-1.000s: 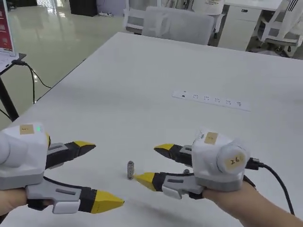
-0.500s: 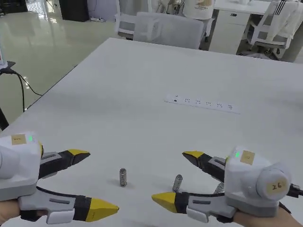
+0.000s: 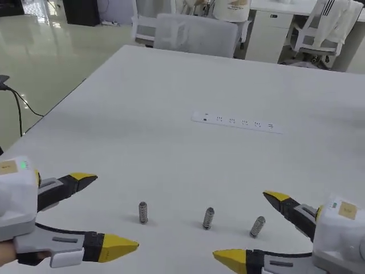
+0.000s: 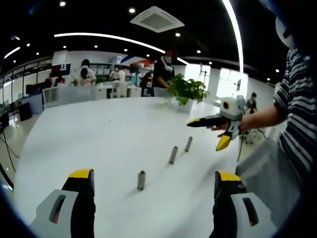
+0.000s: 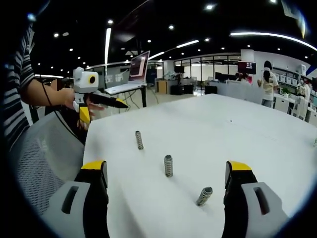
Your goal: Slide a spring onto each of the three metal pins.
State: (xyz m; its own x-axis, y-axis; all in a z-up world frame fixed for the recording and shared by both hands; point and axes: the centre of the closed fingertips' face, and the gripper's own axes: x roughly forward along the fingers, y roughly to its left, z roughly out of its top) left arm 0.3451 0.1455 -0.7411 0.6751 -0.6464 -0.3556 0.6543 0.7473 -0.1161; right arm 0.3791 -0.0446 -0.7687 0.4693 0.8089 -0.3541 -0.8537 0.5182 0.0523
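Three metal pins stand in a row near the table's front edge, each with a grey spring around it: the left pin [image 3: 143, 212], the middle pin [image 3: 209, 218] and the right pin [image 3: 257, 226]. The right one leans. They also stand in the left gripper view [image 4: 141, 180] [image 4: 173, 154] [image 4: 188, 144] and the right gripper view [image 5: 139, 140] [image 5: 169, 165] [image 5: 203, 196]. My left gripper [image 3: 105, 213] is open, left of the row. My right gripper [image 3: 254, 228] is open beside the right pin, empty.
A white power strip [image 3: 236, 122] lies across the middle of the white table [image 3: 171, 103]. Grey office chairs [image 3: 194, 34] stand behind the far edge. The table's left edge drops to the shiny floor [image 3: 51, 51].
My right gripper has drawn back to the right, uncovering the middle and right pins with their springs. The left gripper has stayed open in place. The camera has shifted.
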